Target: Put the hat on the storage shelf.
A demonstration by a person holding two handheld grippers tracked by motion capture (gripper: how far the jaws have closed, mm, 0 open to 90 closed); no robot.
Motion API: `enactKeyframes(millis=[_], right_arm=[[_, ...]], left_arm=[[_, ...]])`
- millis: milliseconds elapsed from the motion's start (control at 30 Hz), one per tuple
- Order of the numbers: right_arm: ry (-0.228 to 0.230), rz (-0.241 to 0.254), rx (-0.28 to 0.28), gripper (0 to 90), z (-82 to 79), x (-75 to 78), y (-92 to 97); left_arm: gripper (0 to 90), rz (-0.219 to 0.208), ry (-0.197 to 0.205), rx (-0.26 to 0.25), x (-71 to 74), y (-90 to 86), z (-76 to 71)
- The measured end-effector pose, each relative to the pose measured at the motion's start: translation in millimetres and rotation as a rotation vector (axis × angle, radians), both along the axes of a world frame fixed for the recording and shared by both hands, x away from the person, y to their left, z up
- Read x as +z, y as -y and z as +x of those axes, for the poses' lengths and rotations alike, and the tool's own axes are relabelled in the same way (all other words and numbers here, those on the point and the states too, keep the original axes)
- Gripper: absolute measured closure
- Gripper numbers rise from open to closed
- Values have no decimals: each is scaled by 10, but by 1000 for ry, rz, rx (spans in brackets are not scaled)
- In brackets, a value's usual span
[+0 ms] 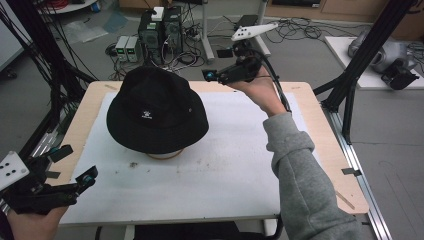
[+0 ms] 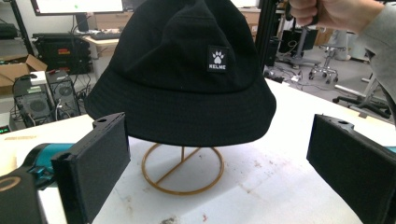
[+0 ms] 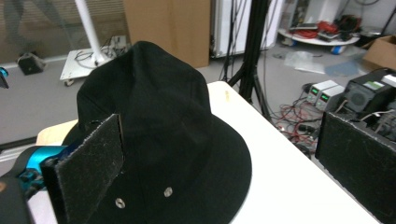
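A black bucket hat [image 1: 157,111] is sitting on a gold wire stand [image 1: 165,155] near the middle of a white-topped table [image 1: 235,175], as a person is closing in on it with a handheld gripper on each side. The right gripper [image 1: 212,75] is hanging at the far edge of the table, just beyond the hat's brim; in the right gripper view its fingers [image 3: 88,172] are standing wide apart and gripping nothing, with the crown rising directly ahead of them and the brim spreading below. The left gripper [image 1: 89,176] is waiting at the near corner, well apart from the hat, its fingers [image 2: 91,163] likewise spread wide and empty, the hat's front label [image 2: 217,58] facing them and the ring base of the stand lying just ahead between them. The right gripper appears the nearer of the two, so the coming move looks to turn on those fingers travelling forward and down onto the brim. The stand is carrying the hat alone; no other container is in play.
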State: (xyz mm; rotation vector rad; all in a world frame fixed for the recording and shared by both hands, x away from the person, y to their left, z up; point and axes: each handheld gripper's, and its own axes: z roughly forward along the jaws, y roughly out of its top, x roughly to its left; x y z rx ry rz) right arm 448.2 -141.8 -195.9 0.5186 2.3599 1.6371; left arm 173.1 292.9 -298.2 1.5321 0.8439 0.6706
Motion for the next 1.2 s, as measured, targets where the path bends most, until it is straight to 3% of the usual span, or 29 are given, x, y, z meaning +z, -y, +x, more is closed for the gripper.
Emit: enactKeyframes(millis=[133,233,367,467,533,867,1033,1200], right_arm=[[-28,-46,-41,8,-30,-34,126],[1,-13,-47,9,-99,-56,256],[-23,-26,-86,8,-146,-85,407],[9,1,-100,8,-223,-103,547],[10,23,-124,8,-259,-129,648],[-11,39,-233,8,-459,-364,1123],[12,40,-320,8,-595,-450,1291],[29,60,-359,8,-702,-549,1392]], left_arm=[[63,-3,4,-4,6,0,44],[63,0,3,-6,6,-3,82],[63,-6,-1,-11,2,-8,139],[63,-9,-2,-12,1,-2,175],[63,-10,-1,-16,6,-1,195],[63,-11,-1,-25,12,29,285],[63,-10,-4,-30,6,59,320],[63,-9,-9,-32,-9,69,345]])
